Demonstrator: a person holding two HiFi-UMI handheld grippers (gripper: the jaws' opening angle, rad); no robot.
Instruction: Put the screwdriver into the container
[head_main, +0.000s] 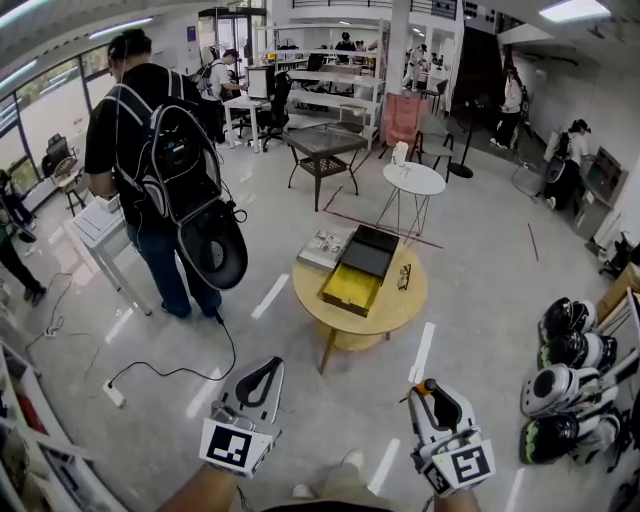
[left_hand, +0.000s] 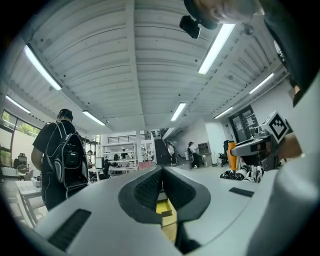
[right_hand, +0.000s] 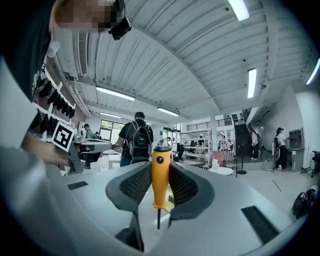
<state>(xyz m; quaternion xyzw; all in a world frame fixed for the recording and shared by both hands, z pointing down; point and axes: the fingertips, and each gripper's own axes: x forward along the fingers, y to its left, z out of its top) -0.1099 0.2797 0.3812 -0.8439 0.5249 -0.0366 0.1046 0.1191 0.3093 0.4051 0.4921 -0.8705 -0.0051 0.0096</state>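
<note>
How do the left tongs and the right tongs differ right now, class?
The left tongs are shut and empty; the right tongs clamp an orange-handled screwdriver, its shaft hanging down. The left tongs' jaws meet; the right tongs' jaws stand apart around the handle. Both are held level, facing the round table.

container (head_main: 358, 268) on table (head_main: 398, 312), glasses (head_main: 404, 276) right of it

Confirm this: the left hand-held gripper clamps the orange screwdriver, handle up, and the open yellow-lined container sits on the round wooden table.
Not quite: the right hand-held gripper, not the left, clamps the orange screwdriver, handle up, as the right gripper view shows. The left hand-held gripper is shut on nothing. The open yellow-lined container does sit on the round wooden table.
</note>
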